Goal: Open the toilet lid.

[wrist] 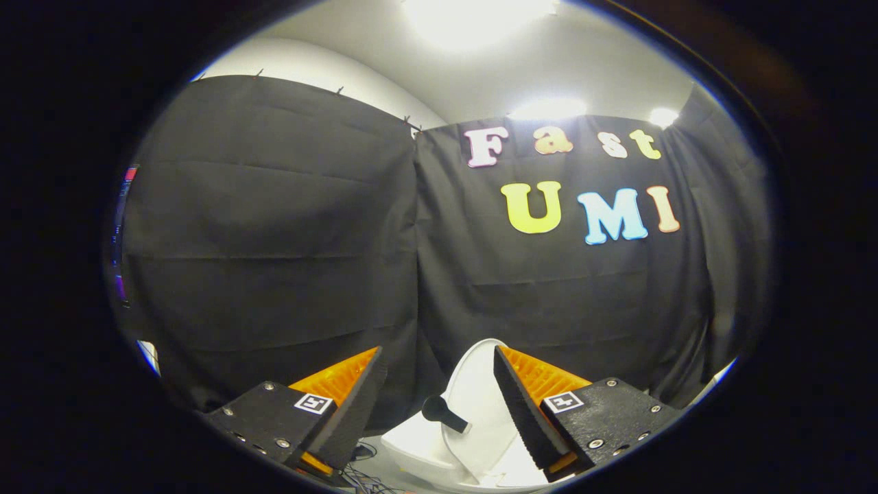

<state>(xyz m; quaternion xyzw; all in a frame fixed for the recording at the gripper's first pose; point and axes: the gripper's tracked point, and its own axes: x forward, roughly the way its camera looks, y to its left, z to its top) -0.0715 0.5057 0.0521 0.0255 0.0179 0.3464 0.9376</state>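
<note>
A small white toilet [411, 449] stands low down, beyond and below my fingers. Its white lid [473, 394] is raised and stands nearly upright, leaning a little back toward the black cloth wall. A short black handle [442, 412] sticks out from the lid's left edge. My gripper [437, 351] is open, with a wide gap between the fingers. The lid shows in that gap, close to the right finger [525, 405], which hides its right edge. I cannot tell whether that finger touches the lid. The left finger [350, 405] is clear of it.
The black cloth wall [274, 240] hangs close behind the toilet and spans the whole background. Loose cables [363, 473] lie on the floor just left of the toilet base. Bright ceiling lamps [480, 20] shine overhead.
</note>
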